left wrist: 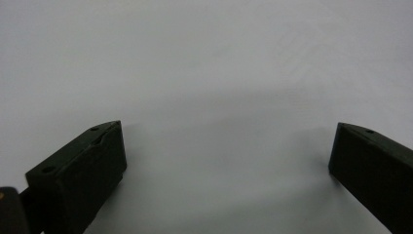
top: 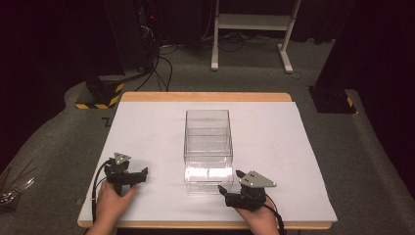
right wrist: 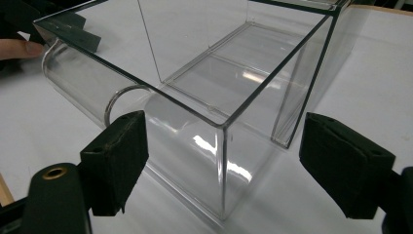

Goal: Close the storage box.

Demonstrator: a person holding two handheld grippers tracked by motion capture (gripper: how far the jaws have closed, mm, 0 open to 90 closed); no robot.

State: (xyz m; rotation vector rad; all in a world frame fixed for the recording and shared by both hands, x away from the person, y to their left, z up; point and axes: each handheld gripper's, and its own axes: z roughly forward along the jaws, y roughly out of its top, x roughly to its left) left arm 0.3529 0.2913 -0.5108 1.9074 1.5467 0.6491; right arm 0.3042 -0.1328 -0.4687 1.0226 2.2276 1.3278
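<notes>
A grey carpet (top: 58,142) is seen around a white table (top: 147,127). At its centre a clear box (top: 208,147) is set. The right gripper (top: 234,183), at 5 o'clock, and left gripper (top: 138,177), at 7, are held wide open.

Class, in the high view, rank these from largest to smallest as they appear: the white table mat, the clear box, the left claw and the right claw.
1. White table mat.
2. Clear box.
3. Left claw and right claw: they look about alike, so no ranking between them.
</notes>
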